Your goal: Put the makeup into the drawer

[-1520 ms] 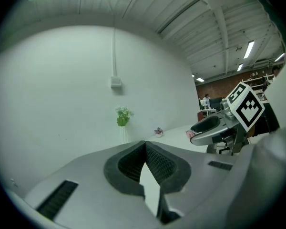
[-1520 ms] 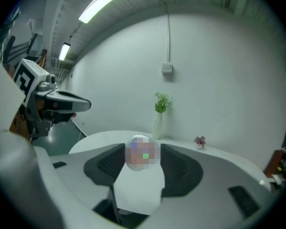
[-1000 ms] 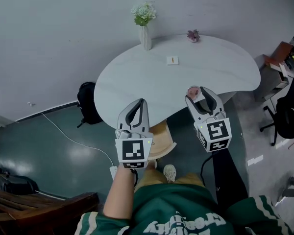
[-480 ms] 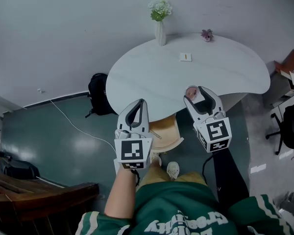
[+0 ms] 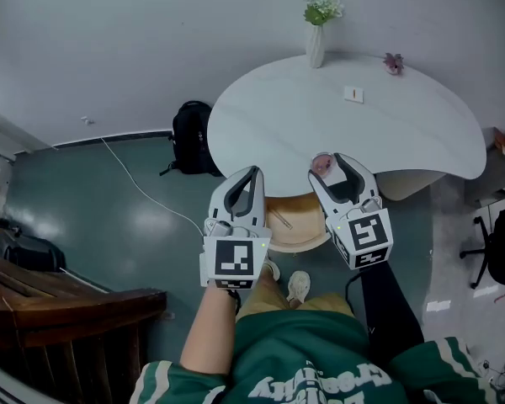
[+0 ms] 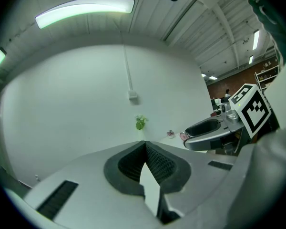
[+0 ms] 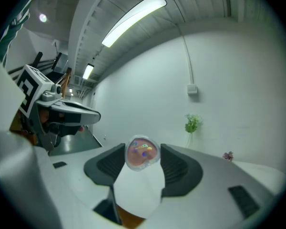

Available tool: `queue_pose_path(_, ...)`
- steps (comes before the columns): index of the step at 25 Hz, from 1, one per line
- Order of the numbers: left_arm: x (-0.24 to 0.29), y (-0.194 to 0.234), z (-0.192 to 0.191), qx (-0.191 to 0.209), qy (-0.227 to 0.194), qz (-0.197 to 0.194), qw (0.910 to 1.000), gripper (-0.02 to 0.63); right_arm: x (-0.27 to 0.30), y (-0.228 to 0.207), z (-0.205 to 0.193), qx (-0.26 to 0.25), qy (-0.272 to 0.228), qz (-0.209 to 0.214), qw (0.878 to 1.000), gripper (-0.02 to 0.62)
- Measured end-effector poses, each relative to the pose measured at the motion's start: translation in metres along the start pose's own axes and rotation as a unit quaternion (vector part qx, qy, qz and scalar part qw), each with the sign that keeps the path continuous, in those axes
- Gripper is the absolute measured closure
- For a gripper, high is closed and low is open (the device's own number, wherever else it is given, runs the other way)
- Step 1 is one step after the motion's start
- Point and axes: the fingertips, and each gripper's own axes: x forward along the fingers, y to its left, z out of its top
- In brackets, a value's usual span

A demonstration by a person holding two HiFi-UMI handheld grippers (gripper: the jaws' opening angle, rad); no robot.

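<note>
Makeup compact [image 7: 142,152] sits clamped in right hand-held gripper [image 7: 142,157]; left hand-held gripper [image 6: 145,147] closed, empty.

White rounded bench [image 5: 278,133] bearing a white vase [image 5: 316,53] of green sprigs and a small pink flower [image 5: 394,61] along its far edge, a small white card [image 5: 353,94] nearer the middle; black backpack [image 5: 192,137] on the teal floor [image 5: 93,217] beside it.

The bench [image 5: 269,133] top is mostly open. Obstacles on it:
- vase [image 5: 316,49] and pink ornament [image 5: 394,61] at the far edge
- small card [image 5: 353,94] mid-surface

A wooden seat [image 5: 293,224] occupies the space under the near edge, seen between the left hand-held gripper [image 5: 252,173] and the right hand-held gripper [image 5: 332,163]. A backpack [image 5: 194,137] stands on the floor at left.
</note>
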Motion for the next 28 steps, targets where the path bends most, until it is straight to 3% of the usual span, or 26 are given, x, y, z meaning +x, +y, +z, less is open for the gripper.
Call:
queue_pose_path(7,0.004,0.007,-0.01,-0.003,0.003,-0.003,1.0,0.606,0.015,0.008,-0.012,0.003,0.021,0.014,1.0,0.356)
queue_pose_path(15,0.013,0.005,-0.039,-0.008,0.019,-0.017,0.9996,0.606,0.026,0.032,-0.101,-0.004,0.135,0.076,0.988,0.356)
queue_pose_path(20,0.017,0.008,-0.065,-0.012,0.038,-0.016,0.9991,0.606,0.025,0.06,-0.161,-0.011,0.199,0.137,0.97,0.356)
queue_pose_path(25,0.02,0.0,-0.083,0.0,0.038,-0.048,0.9981,0.606,0.027,0.085,-0.23,-0.053,0.277,0.196,0.939,0.354)
queue_pose_path(28,0.022,0.0,-0.093,0.001,0.04,-0.055,0.9977,0.606,0.031,0.088,-0.268,-0.068,0.318,0.207,0.923,0.354)
